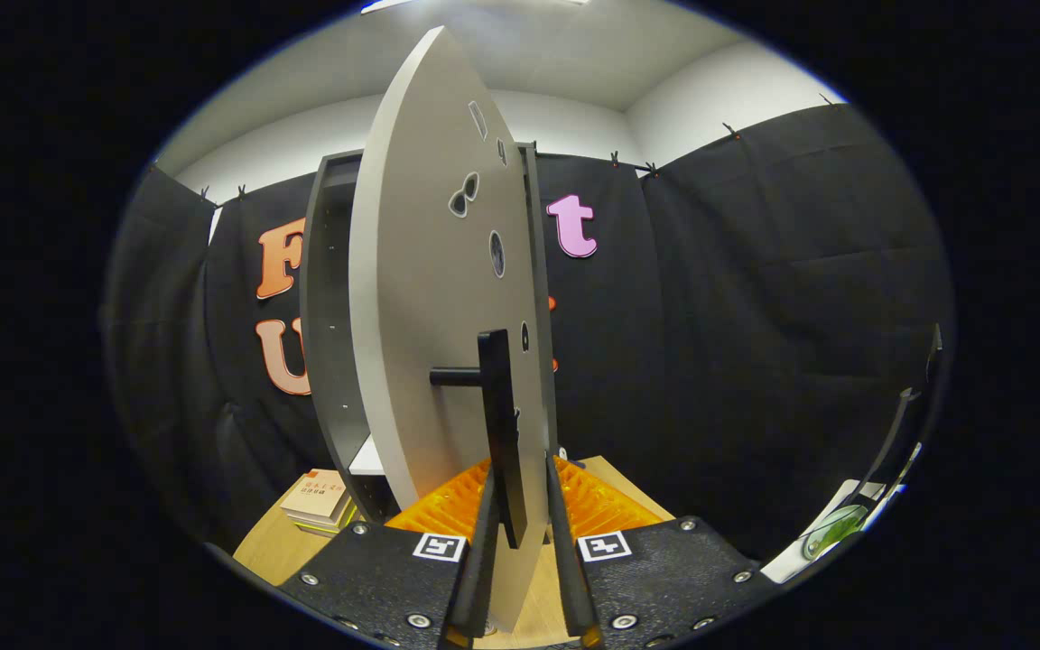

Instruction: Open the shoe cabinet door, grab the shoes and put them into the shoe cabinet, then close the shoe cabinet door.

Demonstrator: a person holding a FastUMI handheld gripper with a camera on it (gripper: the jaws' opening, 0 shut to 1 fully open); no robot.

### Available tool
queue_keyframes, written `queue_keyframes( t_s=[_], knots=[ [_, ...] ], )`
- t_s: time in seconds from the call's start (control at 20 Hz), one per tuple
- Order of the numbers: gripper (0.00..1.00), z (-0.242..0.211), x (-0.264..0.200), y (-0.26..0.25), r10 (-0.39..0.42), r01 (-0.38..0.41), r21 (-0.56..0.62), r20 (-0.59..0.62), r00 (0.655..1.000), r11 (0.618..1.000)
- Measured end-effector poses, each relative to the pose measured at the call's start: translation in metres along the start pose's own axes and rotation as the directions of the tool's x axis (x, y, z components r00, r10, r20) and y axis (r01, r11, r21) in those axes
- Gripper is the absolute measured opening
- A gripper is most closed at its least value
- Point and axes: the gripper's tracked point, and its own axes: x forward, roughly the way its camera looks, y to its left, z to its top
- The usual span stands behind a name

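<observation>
Orange ribbed mat spread over a pale wooden tabletop. Small stack of books near the table's far-left corner, topmost cover tan with red print. Off to the right, well apart from the mat, a white sheet with a green round item lying on it, too blurred to identify.

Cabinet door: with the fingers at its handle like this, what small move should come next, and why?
Probably keep swinging the cabinet door wider. The gripper has its fingers on either side of the black handle and the door's edge, and the door stands only partly open, edge-on before the cabinet. Whether both fingers press on the handle is not clear. No shoes are inside yet.
</observation>
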Motion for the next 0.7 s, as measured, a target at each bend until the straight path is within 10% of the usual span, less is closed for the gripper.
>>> queue_keyframes(
  t_s=[0.7],
  knots=[
    [0.35,0.000,-0.007,-0.050,-0.044,0.044,-0.035,0.007,0.999,0.998]
  ],
)
